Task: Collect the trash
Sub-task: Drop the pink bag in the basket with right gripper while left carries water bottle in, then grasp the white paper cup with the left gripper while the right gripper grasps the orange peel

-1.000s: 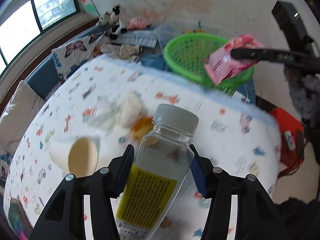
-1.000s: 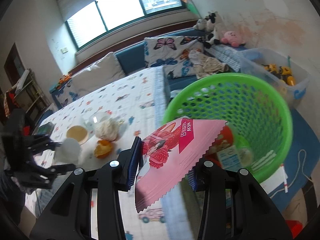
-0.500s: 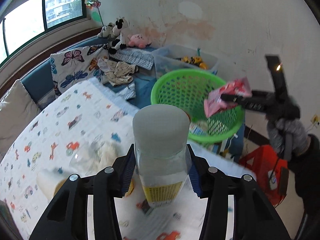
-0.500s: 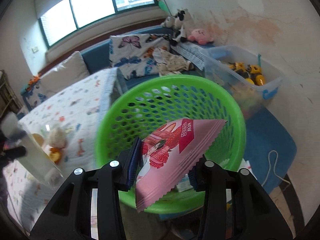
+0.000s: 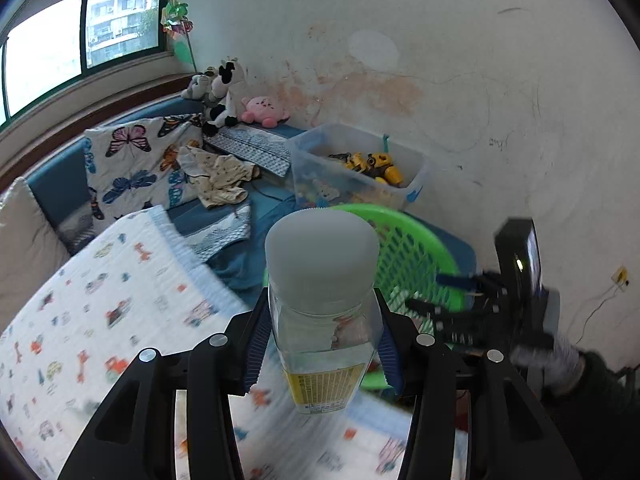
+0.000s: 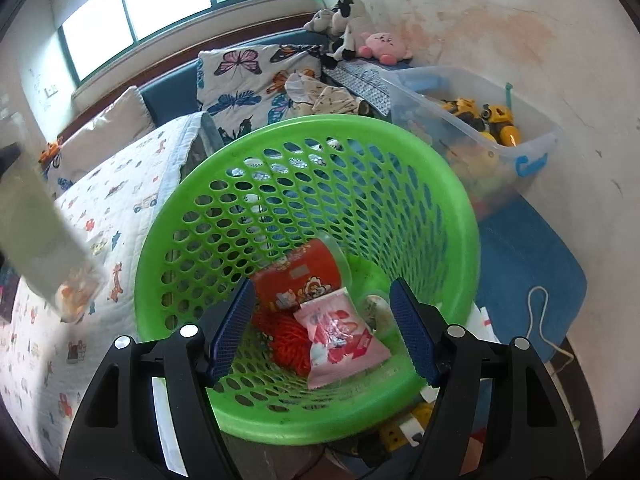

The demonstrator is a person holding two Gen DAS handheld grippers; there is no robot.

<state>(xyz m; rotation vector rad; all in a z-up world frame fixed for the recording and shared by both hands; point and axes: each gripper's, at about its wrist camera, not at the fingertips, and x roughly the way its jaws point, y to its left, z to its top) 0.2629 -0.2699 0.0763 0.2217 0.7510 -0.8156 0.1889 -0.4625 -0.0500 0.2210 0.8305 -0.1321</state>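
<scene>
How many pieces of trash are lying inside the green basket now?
At least 4: a red cup at the back, an orange mesh, a pink wrapper in front, and a pale item to the right; more may be hidden.

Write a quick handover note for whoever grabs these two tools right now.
Left tool: shut on the clear bottle, lifted near the green basket.
Right tool: jaws have just been opening, nothing between them, above the basket.
Done: pink snack wrapper lies in the basket beside a red packet.
Left: drop the bottle in, then check the printed tablecloth for more trash.
</scene>
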